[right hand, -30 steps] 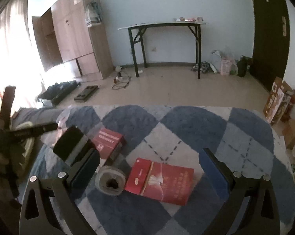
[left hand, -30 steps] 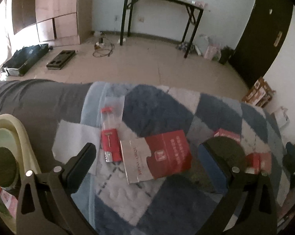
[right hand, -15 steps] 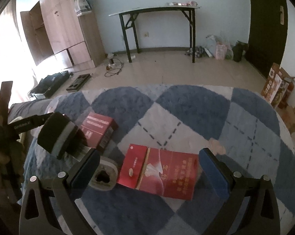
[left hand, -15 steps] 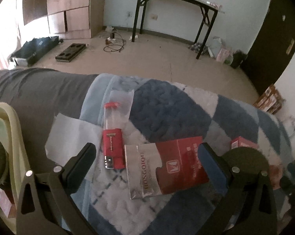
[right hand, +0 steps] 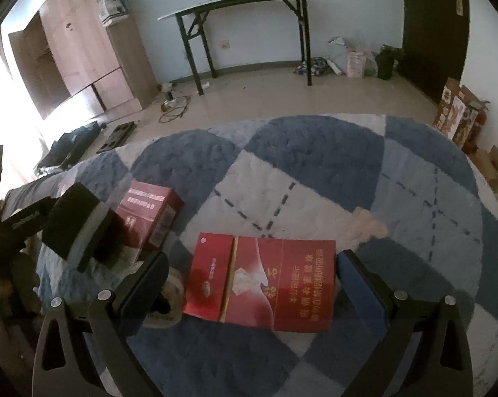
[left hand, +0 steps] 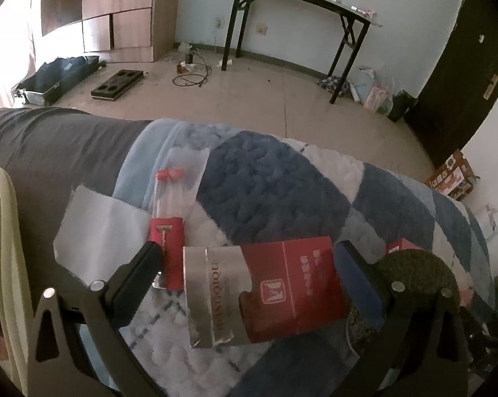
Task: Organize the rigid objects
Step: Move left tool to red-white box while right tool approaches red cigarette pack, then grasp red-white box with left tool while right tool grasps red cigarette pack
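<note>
On a blue-and-white checked blanket (left hand: 275,178) lies a flat red-and-silver box (left hand: 265,291). My left gripper (left hand: 249,278) is open, with one finger on each side of the box. A red razor pack (left hand: 168,248) in clear plastic lies just past its left finger. My right gripper (right hand: 252,284) is also open and straddles a flat red carton (right hand: 262,284). A smaller red box (right hand: 149,211) sits further left. A pale tape roll (right hand: 169,297) is half hidden behind the right gripper's left finger.
A yellow-green basket (left hand: 4,231) stands at the far left, and a white paper sheet (left hand: 96,228) lies beside the razor pack. A dark round block with a grey band (right hand: 76,228) sits beside the left gripper. A pinkish tissue (right hand: 365,225) lies right of the carton. Bare floor lies beyond the blanket.
Both grippers have come closer to the blanket. The red-and-silver box now fills the gap between the left fingers, and the red carton fills the gap between the right ones. Both stayed open.
</note>
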